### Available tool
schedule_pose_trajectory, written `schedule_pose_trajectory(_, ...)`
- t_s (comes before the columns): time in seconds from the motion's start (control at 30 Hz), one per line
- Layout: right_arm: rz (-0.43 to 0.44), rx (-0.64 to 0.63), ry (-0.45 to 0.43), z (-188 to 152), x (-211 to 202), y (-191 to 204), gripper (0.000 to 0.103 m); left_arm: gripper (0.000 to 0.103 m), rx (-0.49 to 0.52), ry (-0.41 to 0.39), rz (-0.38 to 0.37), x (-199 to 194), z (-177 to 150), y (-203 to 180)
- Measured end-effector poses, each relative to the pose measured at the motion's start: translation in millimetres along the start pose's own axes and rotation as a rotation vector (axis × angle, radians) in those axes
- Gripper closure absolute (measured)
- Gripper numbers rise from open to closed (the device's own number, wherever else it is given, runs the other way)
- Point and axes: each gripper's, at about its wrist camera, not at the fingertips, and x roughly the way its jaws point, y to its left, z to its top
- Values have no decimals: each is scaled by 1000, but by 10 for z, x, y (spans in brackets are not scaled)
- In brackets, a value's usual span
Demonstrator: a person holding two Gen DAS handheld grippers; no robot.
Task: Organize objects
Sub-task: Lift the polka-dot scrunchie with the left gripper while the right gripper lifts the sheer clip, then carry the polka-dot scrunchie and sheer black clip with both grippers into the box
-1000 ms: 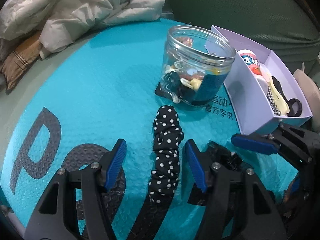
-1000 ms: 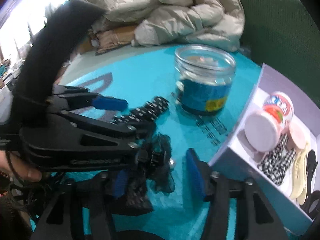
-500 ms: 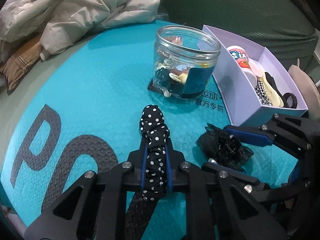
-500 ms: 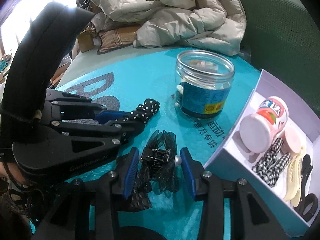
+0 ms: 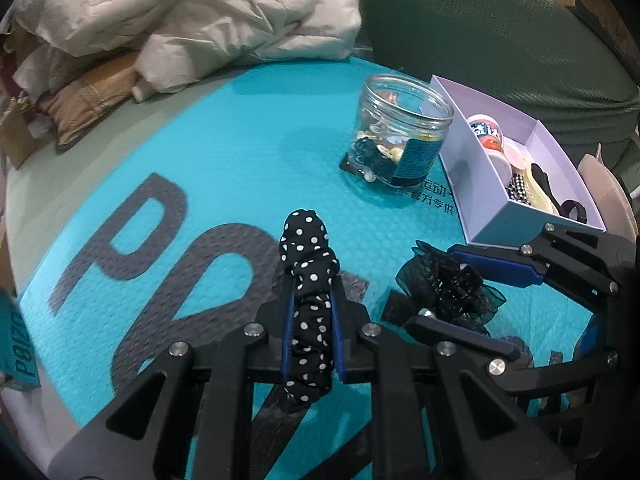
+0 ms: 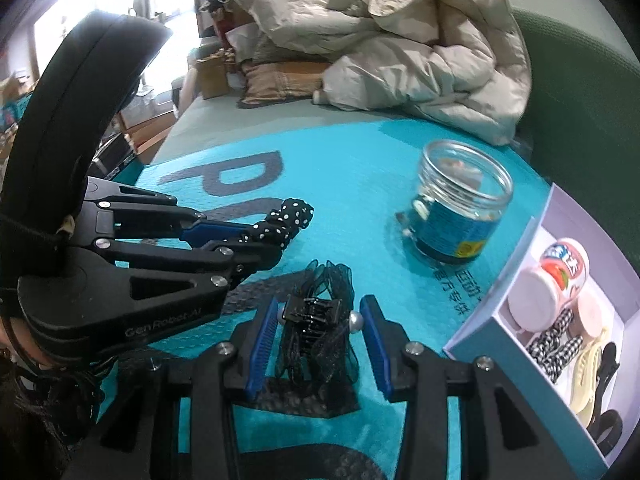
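The left gripper (image 5: 310, 320) pinches a black polka-dot scrunchie (image 5: 308, 292) between its blue pads, the fabric's far end standing free above the teal mat (image 5: 200, 160); its near end drops behind the gripper body and cannot be followed. The right gripper (image 6: 318, 340) straddles a black mesh hair bow (image 6: 316, 344) lying on the mat, the jaws spread with a gap on each side of it (the bow's small pearl beads sit close to the pads, contact hard to judge). Beyond, a clear open jar (image 5: 402, 144) holds a jumble of small hair accessories, partly masked by its blue label. Just beside the jar, a pale lilac box (image 6: 516, 280) contains a small pot, a checked scrunchie, a cream claw clip and black hair ties, its near end cut off by the frame. A crumpled beige jacket (image 5: 224, 20) lies behind the mat.
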Motion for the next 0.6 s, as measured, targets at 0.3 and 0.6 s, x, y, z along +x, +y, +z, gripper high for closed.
schedule_pose_trajectory(0.3, 7, -59, -41, 52, -236, 180, 60, 88, -59, -49, 96, -375, -79, 58)
schedule_pose_trajectory(0.6, -6, -58, -66, 84, -338, 214, 60, 88, -100, -111, 184, -682, -180, 55)
